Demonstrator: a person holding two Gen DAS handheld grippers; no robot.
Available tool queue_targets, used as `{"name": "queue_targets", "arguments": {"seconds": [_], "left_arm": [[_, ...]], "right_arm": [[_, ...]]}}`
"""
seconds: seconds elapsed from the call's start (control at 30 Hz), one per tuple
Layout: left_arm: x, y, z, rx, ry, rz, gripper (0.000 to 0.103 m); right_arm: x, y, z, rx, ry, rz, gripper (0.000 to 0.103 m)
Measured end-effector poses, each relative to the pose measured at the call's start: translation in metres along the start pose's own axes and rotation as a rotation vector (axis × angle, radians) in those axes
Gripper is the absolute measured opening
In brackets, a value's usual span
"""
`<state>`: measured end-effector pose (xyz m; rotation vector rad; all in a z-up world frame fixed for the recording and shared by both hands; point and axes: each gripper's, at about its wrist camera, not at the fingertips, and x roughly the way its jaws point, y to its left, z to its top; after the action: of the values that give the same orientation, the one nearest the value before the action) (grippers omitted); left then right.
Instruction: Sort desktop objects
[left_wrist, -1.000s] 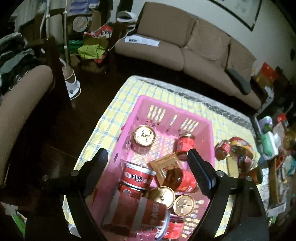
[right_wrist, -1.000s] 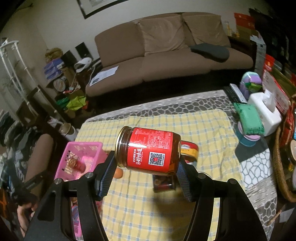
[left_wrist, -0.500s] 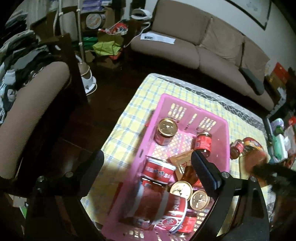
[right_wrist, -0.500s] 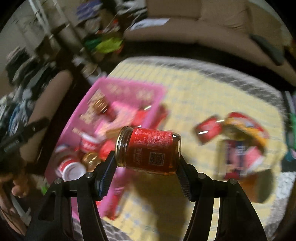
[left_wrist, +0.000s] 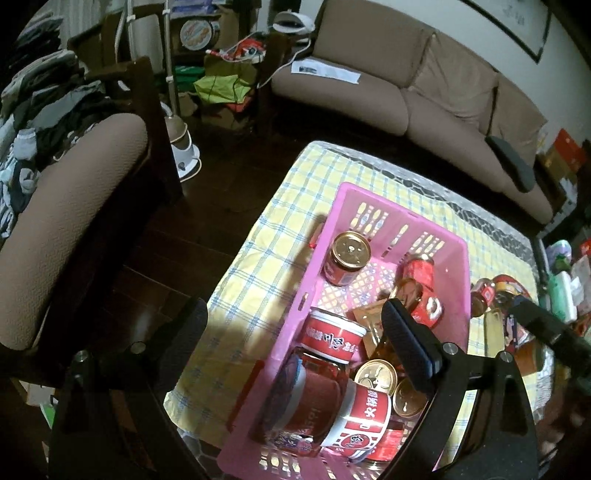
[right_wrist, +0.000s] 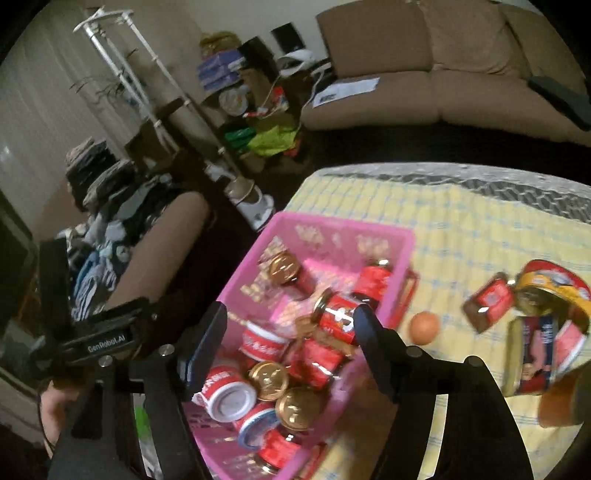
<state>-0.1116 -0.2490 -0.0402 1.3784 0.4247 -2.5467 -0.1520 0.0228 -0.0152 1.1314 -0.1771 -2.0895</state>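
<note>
A pink basket (left_wrist: 343, 206) (right_wrist: 332, 223) on the yellow checked tablecloth holds several red-labelled jars, gold-lidded cans and red tubs. A red-labelled glass jar (right_wrist: 336, 314) (left_wrist: 424, 306) lies on its side on top of the pile, just beyond my right gripper's tips. My right gripper (right_wrist: 290, 314) hangs over the basket with its jaws opening; no pad touches the jar. My left gripper (left_wrist: 293, 310) stands open over the basket's near left rim with nothing between its fingers. The right gripper's dark body (left_wrist: 546, 328) shows at the right edge of the left wrist view.
Right of the basket on the cloth lie an orange ball-like thing (right_wrist: 424, 326), a small red jar (right_wrist: 489, 301), a yellow and red tin (right_wrist: 550, 284) and a box (right_wrist: 535, 350). A brown padded chair (left_wrist: 74, 206) stands left of the table, a sofa (left_wrist: 406, 92) behind.
My right gripper swung left from above the cloth to above the basket and opened; the jar left its jaws and now lies in the basket. The left gripper stayed open.
</note>
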Motion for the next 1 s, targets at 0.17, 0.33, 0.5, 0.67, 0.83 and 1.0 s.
{"name": "queue_targets", "arguments": {"seconds": [0.17, 0.33, 0.5, 0.67, 0.83, 1.0], "left_arm": [[0.001, -0.007, -0.001, 0.025, 0.005, 0.01, 0.095], [0.002, -0.018, -0.003, 0.037, 0.019, 0.0, 0.095], [0.002, -0.037, -0.006, 0.076, 0.017, -0.009, 0.095], [0.005, -0.063, -0.011, 0.111, 0.029, -0.021, 0.095], [0.003, -0.092, -0.018, 0.178, 0.025, -0.014, 0.095], [0.004, -0.114, -0.024, 0.234, 0.024, 0.0, 0.095]], "right_arm": [[-0.042, -0.046, 0.004, 0.001, -0.041, -0.272, 0.1], [-0.07, -0.131, -0.016, 0.117, 0.024, -0.566, 0.101], [-0.075, -0.219, -0.058, 0.287, 0.221, -0.762, 0.101], [-0.064, -0.247, -0.081, 0.358, 0.23, -0.591, 0.102], [-0.038, -0.258, -0.093, 0.339, 0.301, -0.596, 0.095], [-0.058, -0.273, -0.099, 0.463, 0.241, -0.47, 0.076]]}}
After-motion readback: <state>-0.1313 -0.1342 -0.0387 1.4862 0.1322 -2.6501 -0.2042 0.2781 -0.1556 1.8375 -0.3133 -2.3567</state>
